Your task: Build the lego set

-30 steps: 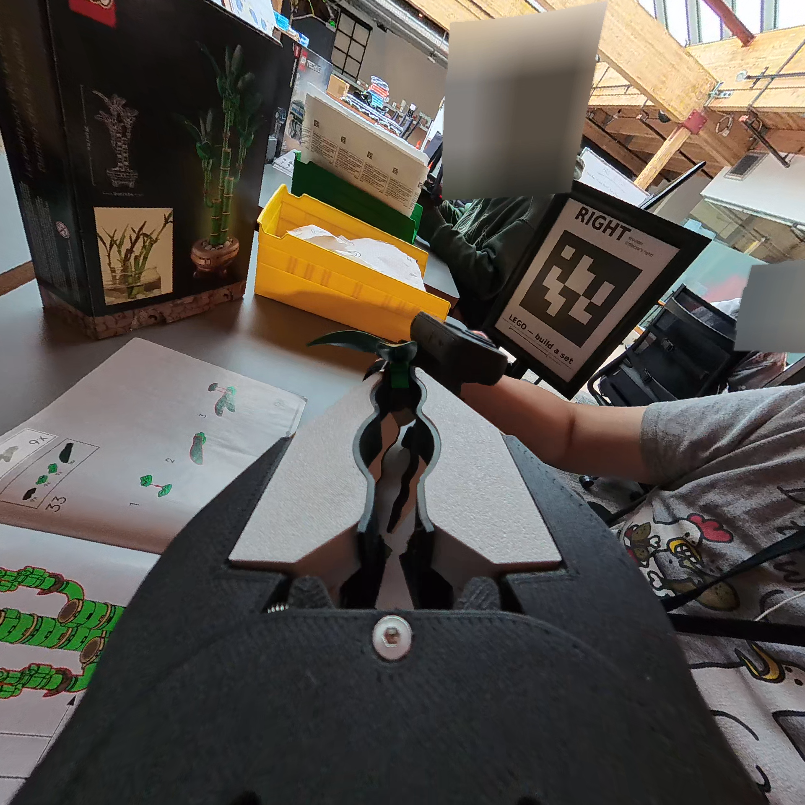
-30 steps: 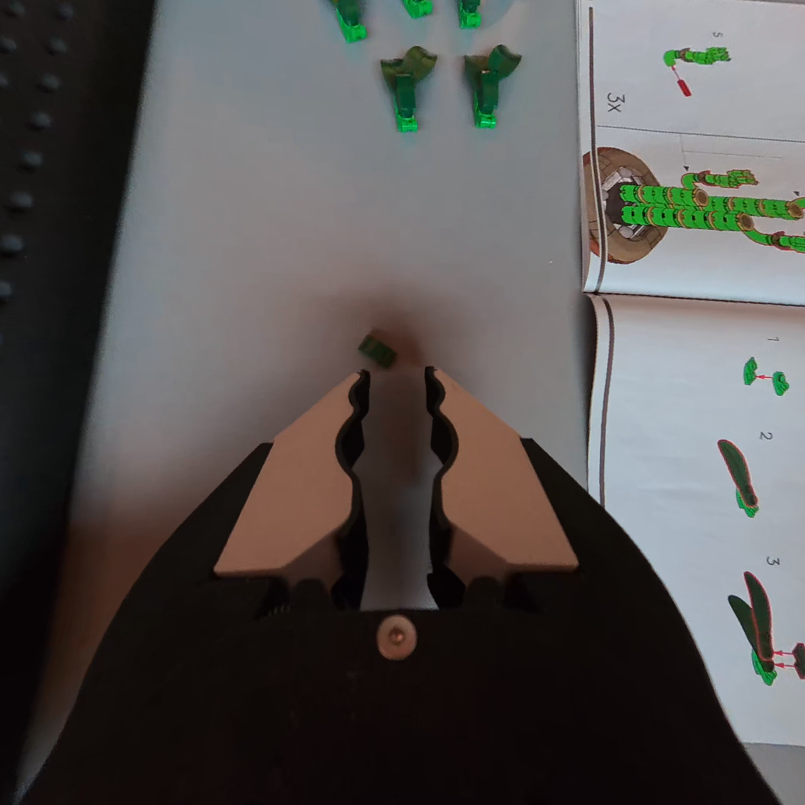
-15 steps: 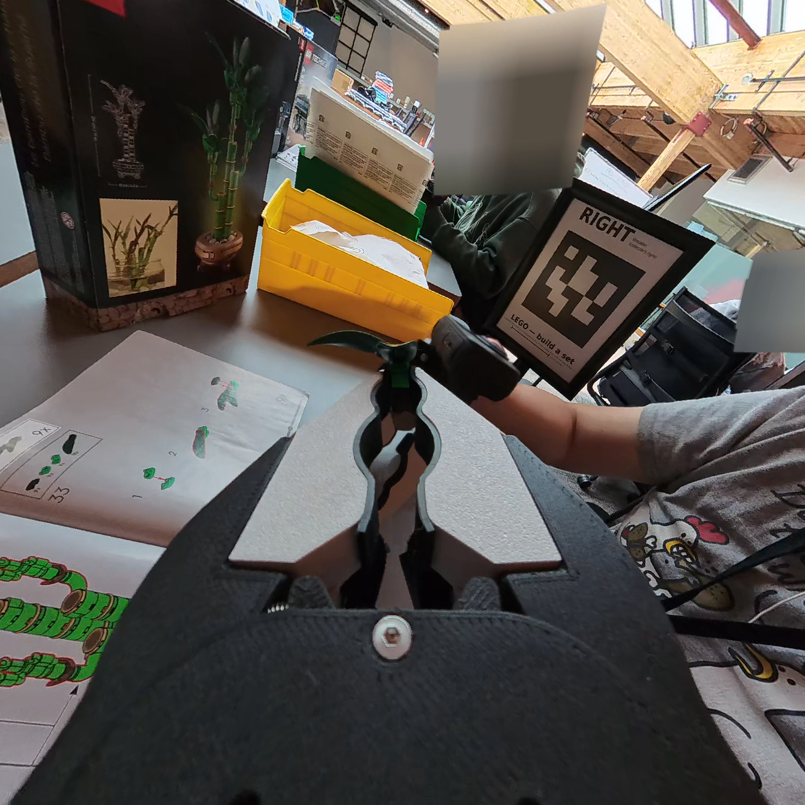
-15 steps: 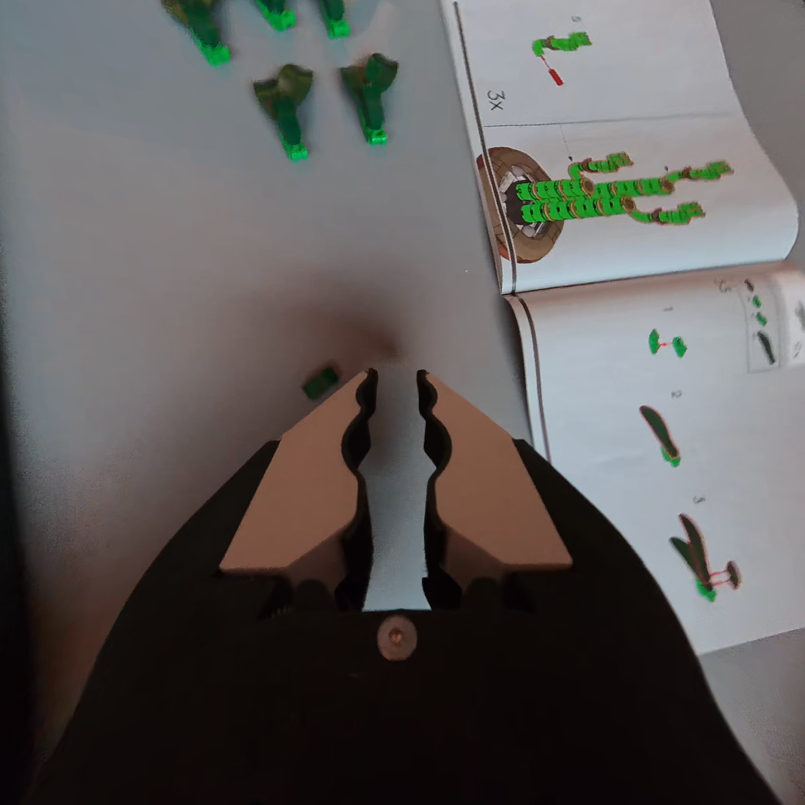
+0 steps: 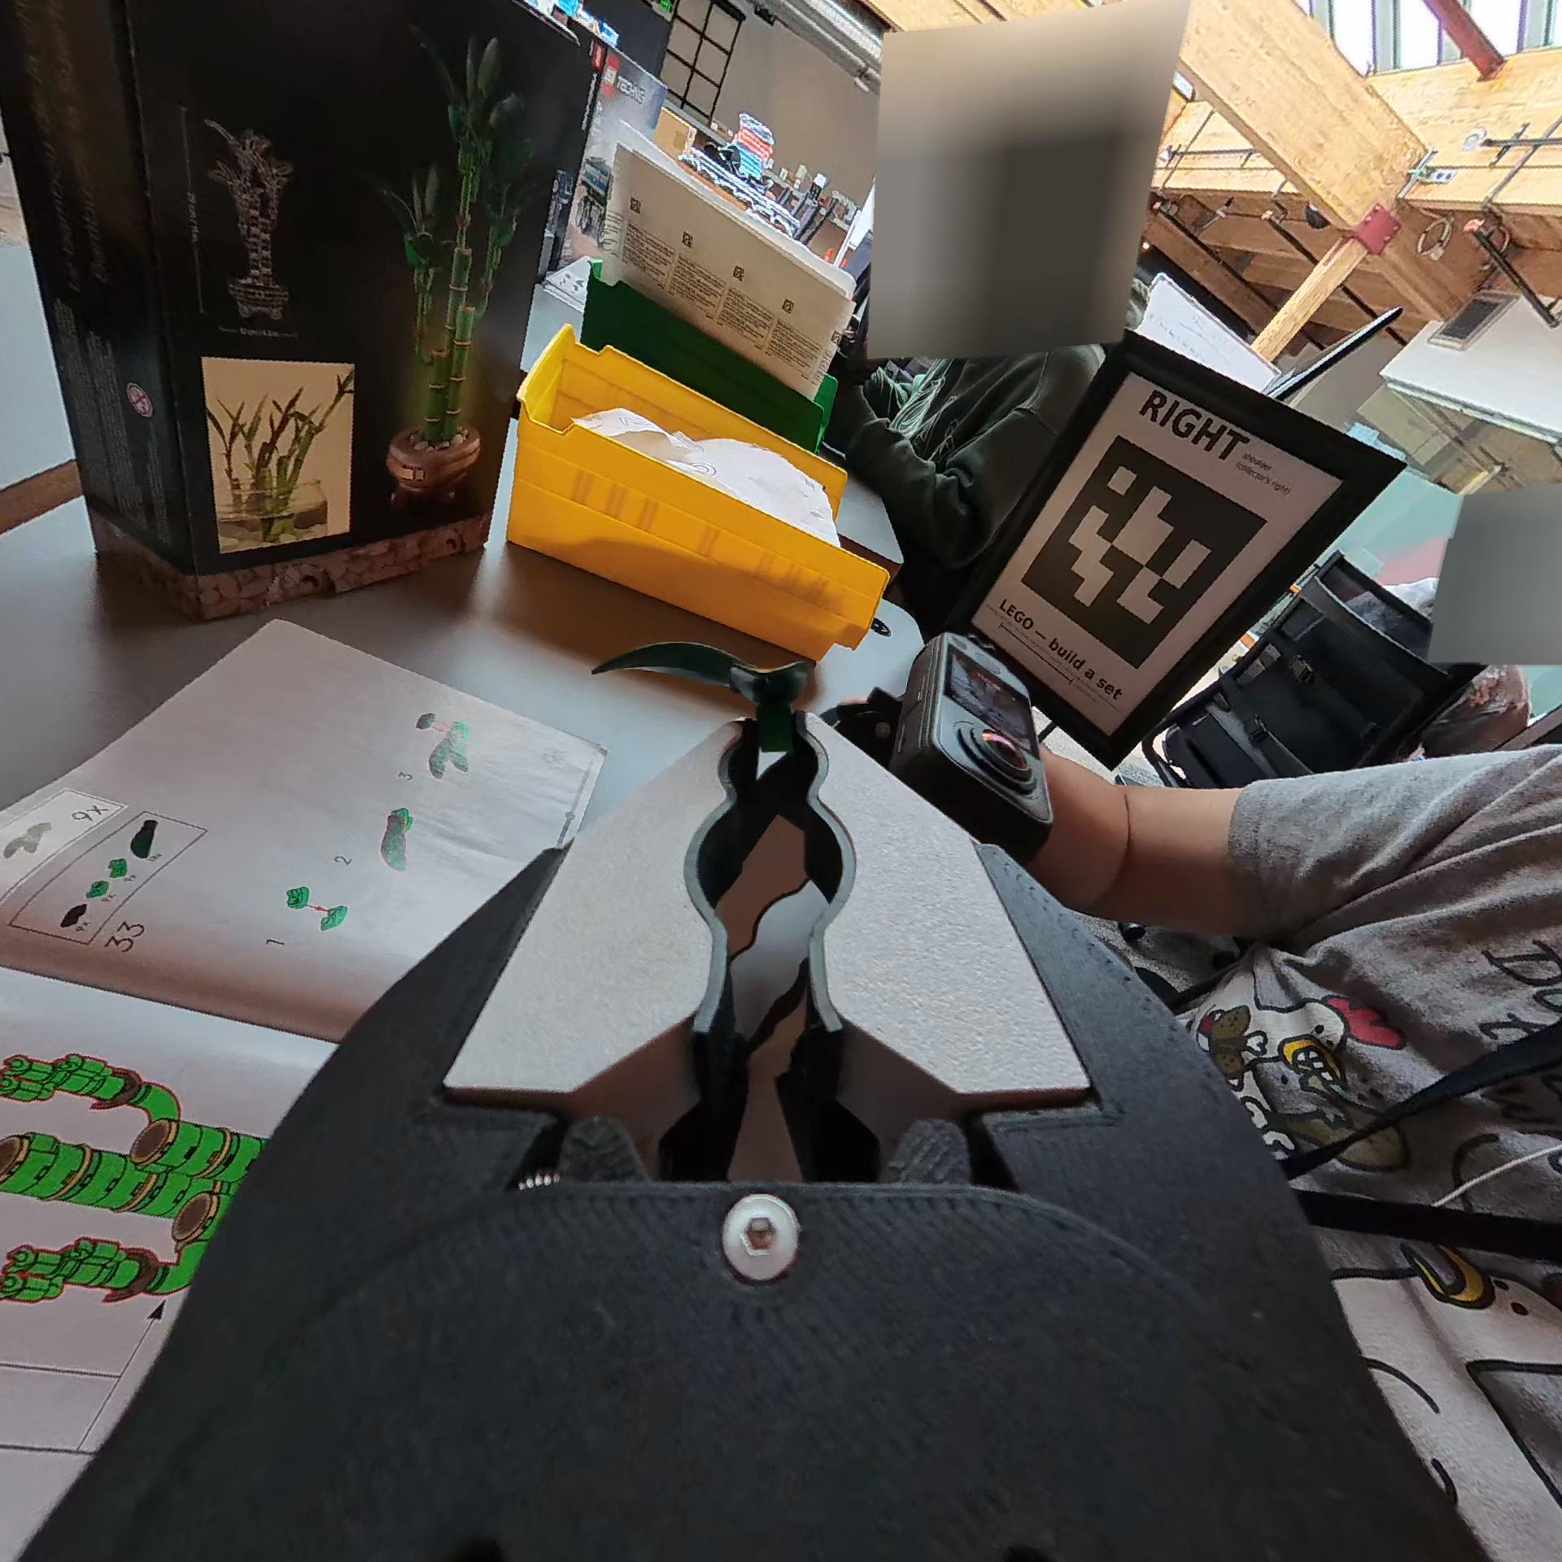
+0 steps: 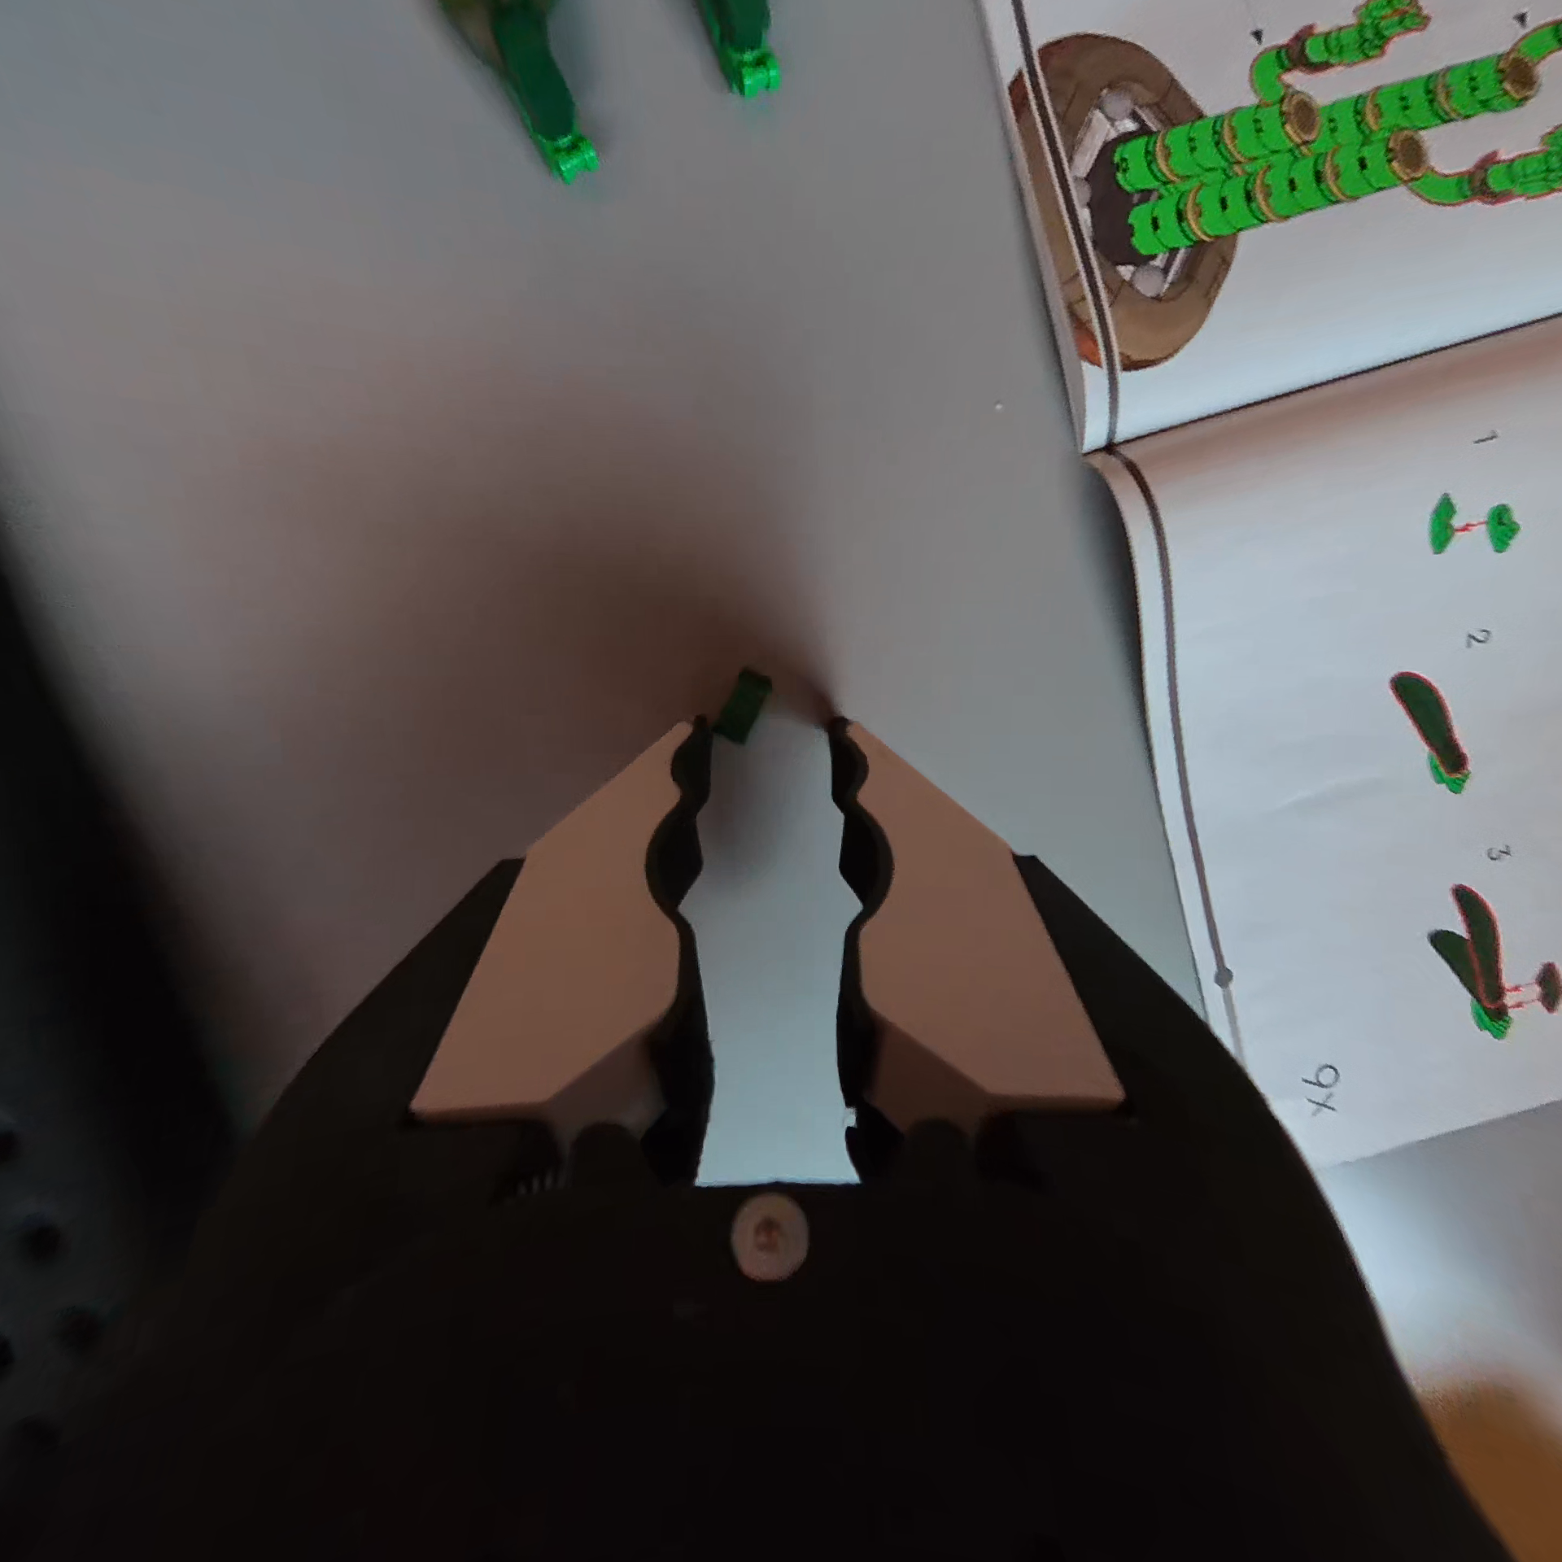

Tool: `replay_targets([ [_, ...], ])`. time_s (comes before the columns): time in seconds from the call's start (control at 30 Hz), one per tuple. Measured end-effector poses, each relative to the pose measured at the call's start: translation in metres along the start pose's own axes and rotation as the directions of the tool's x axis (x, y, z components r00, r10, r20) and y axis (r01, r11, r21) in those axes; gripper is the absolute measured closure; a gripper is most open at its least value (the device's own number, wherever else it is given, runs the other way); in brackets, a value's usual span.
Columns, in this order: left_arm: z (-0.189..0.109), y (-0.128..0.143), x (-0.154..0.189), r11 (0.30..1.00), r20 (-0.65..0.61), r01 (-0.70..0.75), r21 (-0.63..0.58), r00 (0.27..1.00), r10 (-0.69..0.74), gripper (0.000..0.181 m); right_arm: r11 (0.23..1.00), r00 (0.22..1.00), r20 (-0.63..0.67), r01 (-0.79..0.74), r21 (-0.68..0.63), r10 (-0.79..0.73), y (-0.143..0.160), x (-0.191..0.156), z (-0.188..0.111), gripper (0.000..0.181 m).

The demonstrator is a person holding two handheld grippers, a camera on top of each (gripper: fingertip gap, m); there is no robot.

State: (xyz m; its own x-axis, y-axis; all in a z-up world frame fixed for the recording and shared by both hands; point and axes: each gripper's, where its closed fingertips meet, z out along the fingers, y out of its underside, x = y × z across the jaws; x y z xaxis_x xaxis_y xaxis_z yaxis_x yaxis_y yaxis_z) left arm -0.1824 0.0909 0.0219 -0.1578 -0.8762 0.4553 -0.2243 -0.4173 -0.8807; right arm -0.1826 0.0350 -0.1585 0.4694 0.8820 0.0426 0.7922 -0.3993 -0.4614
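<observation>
My left gripper (image 5: 773, 735) is shut on the stem of a small green leaf assembly (image 5: 744, 676), whose dark leaves stick out above the fingertips, held above the table. My right gripper (image 6: 765, 723) is open and low over the grey table (image 6: 423, 423). A small green piece (image 6: 742, 703) lies on the table just ahead of its left fingertip (image 6: 689, 735). Two built green leaf pieces (image 6: 541, 101) lie farther ahead. The right gripper's camera (image 5: 972, 744) and the arm that holds it show in the left wrist view.
The open instruction booklet (image 5: 253, 845) lies left of the left gripper and right of the right gripper (image 6: 1352, 676). The set's dark box (image 5: 279, 296), a yellow bin (image 5: 676, 524), a green bin (image 5: 693, 355) and a framed marker sign (image 5: 1158, 541) stand behind. A seated person is beyond the table. Some 20 cm of space lies between my two pairs of fingers.
The right gripper has swung back to the left and come lower, so the small green piece now sits at its left fingertip. The left gripper has kept hold of the leaf assembly.
</observation>
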Motion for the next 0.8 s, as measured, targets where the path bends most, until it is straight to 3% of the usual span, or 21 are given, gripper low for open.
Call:
replay_targets([
  [0.33,0.000,-0.001,0.006,1.000,-0.020,-0.007,-0.009,1.000,0.006,0.176,0.994,0.997,0.057,0.045,0.100,-0.051,-0.010,-0.002,-0.004,0.166],
  [0.6,-0.002,-0.003,0.007,1.000,-0.023,-0.009,-0.006,1.000,0.009,0.176,0.996,0.995,0.086,0.042,0.081,-0.049,-0.007,-0.005,0.001,0.174],
  [0.8,0.000,0.000,0.007,1.000,-0.029,-0.001,-0.017,1.000,0.001,0.176,0.996,0.995,0.090,0.034,0.088,-0.042,-0.007,-0.004,0.000,0.170],
])
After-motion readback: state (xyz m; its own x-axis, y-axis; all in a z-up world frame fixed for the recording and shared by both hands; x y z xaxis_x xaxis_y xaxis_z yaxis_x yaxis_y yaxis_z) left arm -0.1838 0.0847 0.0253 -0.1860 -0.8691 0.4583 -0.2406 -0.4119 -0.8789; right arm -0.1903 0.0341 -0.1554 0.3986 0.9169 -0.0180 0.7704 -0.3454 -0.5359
